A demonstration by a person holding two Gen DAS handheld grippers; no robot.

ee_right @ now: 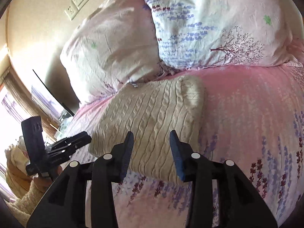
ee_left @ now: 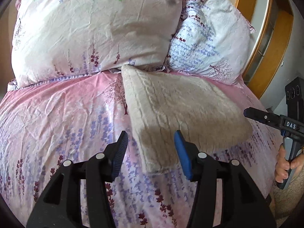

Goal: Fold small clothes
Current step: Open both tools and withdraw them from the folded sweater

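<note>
The left gripper (ee_left: 150, 148) is hovering with jaws spread and empty over the folded cream knit sweater (ee_left: 182, 117) lying on the pink floral bedsheet (ee_left: 57, 114) below 2 pillows (ee_left: 91, 28), while the right gripper (ee_right: 151, 148) is likewise hanging released above it.

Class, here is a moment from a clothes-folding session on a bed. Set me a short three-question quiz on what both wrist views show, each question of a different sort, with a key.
1. True or false: the left tool is clamped on the folded cream cable-knit sweater.
2. Multiple choice: the sweater lies on A) a wooden table, B) the pink floral bedsheet, C) a grey tiled floor.
3. Fill in: the sweater's far end reaches up to the two floral ____ at the head of the bed.

Key: 1 false, both the left tool and the right tool are open and hold nothing; 2 B; 3 pillows.
</note>
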